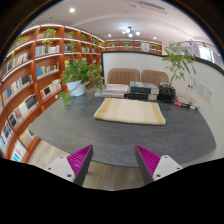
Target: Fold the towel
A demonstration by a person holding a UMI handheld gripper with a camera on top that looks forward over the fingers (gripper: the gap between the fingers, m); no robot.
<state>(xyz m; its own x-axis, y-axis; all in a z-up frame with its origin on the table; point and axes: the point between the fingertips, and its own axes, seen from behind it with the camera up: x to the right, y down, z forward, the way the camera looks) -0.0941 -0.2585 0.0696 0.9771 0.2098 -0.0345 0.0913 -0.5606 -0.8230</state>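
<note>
A cream towel point(130, 111) lies flat and spread out on the grey table point(70, 125), well beyond my fingers. My gripper point(113, 163) is open and empty, held above the table's wooden near edge. Its two magenta pads point(80, 158) stand wide apart. Nothing is between the fingers.
A potted plant point(80, 77) stands at the table's far left. Another plant point(178, 64) stands at the far right, with dark objects point(140, 92) and stacked items point(113, 90) behind the towel. Bookshelves point(30, 75) line the left wall. Two chairs point(137, 76) stand behind the table.
</note>
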